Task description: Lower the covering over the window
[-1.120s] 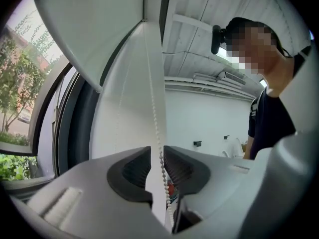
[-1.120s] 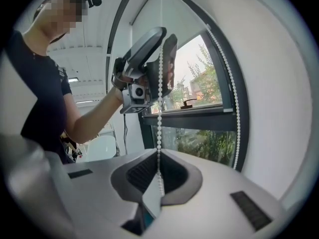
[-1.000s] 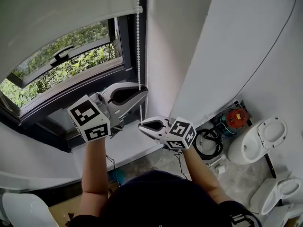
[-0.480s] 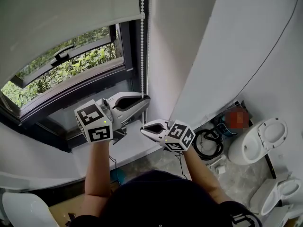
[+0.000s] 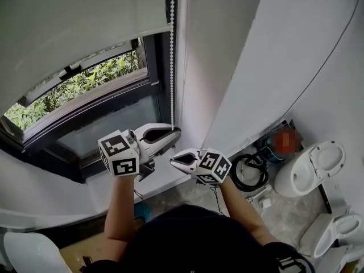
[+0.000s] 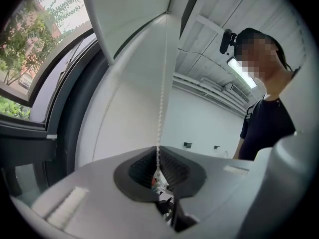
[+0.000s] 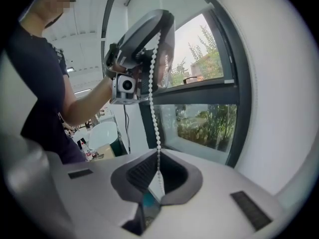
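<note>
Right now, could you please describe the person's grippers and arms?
The left gripper and right gripper are smooth white curved shells with dark ribbed pads; each bears a white cube with black square markers. The top is dark and short-sleeved. The left's jaws have just been closing, a bead chain between them.

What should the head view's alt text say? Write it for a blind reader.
From above, a person clamps a bead chain beside a window in both grippers, the left gripper, whose jaws have just been closing on it, above the right gripper. A white roller blind covers the window's top.
</note>
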`<state>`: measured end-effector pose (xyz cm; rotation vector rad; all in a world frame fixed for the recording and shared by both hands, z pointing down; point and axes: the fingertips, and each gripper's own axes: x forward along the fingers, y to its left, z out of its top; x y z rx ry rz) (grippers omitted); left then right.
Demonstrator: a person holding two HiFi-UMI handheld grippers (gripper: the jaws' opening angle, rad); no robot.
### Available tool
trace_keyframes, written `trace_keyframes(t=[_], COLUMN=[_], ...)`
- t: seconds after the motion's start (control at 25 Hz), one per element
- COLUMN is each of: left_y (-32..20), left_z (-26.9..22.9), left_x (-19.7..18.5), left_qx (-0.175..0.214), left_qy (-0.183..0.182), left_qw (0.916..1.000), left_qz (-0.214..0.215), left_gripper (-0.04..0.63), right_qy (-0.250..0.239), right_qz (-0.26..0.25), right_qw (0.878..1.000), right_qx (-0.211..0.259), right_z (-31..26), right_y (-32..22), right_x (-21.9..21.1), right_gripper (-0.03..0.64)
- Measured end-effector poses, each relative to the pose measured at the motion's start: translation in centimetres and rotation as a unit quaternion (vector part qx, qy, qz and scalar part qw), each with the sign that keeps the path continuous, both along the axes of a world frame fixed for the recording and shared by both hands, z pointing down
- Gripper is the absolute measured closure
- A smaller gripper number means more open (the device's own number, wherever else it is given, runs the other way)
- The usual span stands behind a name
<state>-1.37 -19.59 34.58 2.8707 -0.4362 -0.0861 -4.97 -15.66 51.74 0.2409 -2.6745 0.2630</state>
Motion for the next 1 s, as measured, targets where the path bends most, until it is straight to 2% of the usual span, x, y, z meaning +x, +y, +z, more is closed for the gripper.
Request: trace_keyframes(t=[0.2,0.52,0.6,0.68,0.72,0.76,0.84,0.92,1.0], left_y=[0.0,0.1,0.2,0.2,0.3,0.4,1.0,1.3,1.3], left_z=[0.2,0.2,0.8,3.2,4.9,6.3,7.9,8.0,7.9], left_x=[-0.4,-0.9,-0.7,-0.3,-0.1,0.0,-0.1,-0.3,-0.4], left_qx=[-0.016,-0.025,-0.026,-0.031,-0.042,-0.059,-0.095,-0.109,-0.106], left_qy=[0.021,0.041,0.024,-0.024,-0.042,-0.045,-0.014,0.013,0.009], left_qw=[0.9997,0.9988,0.9994,0.9992,0.9983,0.9973,0.9953,0.9938,0.9942], left_qz=[-0.003,-0.006,-0.004,-0.002,-0.001,0.002,0.009,0.015,0.014], left_gripper=[0.575,0.575,0.575,0.575,0.575,0.575,0.575,0.575,0.575], right_qy=[-0.004,-0.009,-0.009,-0.010,-0.011,-0.011,-0.010,-0.011,-0.013], right_qz=[0.009,0.011,0.012,0.017,0.020,0.023,0.026,0.030,0.035], right_qw=[1.000,1.000,1.000,1.000,1.000,1.000,1.000,0.999,0.999], right_qx=[-0.014,-0.007,-0.005,-0.003,-0.002,-0.002,-0.001,0.000,0.003], right_z=[0.6,-0.1,-0.3,-0.4,-0.5,-0.5,-0.5,-0.6,-0.6], right_y=[-0.2,-0.3,-0.3,-0.4,-0.5,-0.5,-0.5,-0.6,-0.8], right_x=[0.5,0.5,0.6,0.7,0.8,0.9,1.2,1.4,1.6], right_gripper=[0.597,0.597,0.597,0.597,0.595,0.595,0.597,0.595,0.595])
